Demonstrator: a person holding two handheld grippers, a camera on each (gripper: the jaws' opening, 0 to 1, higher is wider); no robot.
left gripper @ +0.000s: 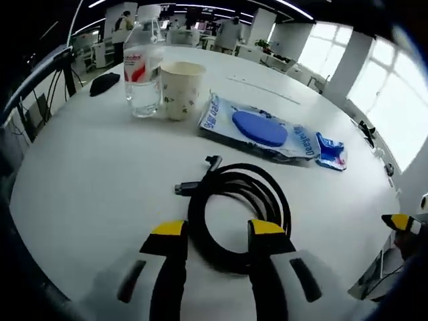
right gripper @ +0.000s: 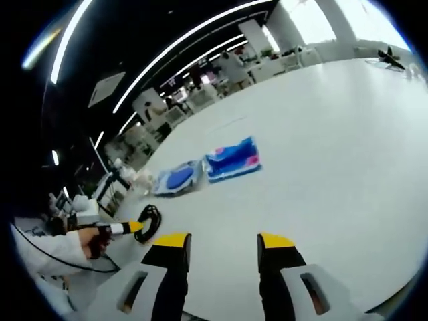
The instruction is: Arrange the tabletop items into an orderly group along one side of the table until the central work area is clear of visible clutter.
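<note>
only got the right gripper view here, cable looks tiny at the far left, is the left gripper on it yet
Observer: Not gripping. In the left gripper view the left gripper is open, its jaws astride the near loop of the coiled black cable.
Operator: anything else past the blue packs
Observer: Yes, a water bottle stands beside a paper cup.
Operator: more stuff back there
Observer: A small dark object lies left of the bottle.

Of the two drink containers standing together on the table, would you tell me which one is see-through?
The water bottle, clear plastic with a red and white label. The paper cup just to its right in the left gripper view is opaque cream with small dark specks.
</note>
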